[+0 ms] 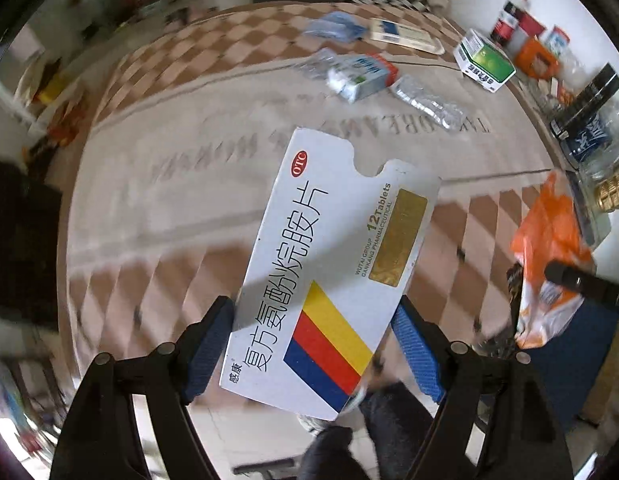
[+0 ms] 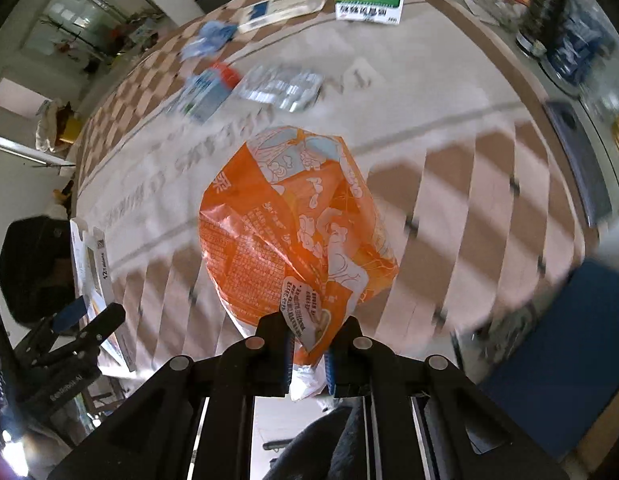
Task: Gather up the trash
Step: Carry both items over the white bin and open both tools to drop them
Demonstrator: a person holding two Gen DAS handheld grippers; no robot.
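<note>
Left gripper points steeply down, blue-padded fingers spread wide, pressing both long edges of a flat white medicine box, box lifted off worktop. Right gripper also points steeply down, fingers nearly together, pinching the lower edge of a crumpled orange wrapper. Left gripper shows at left edge of right wrist view, the two well apart.
</note>
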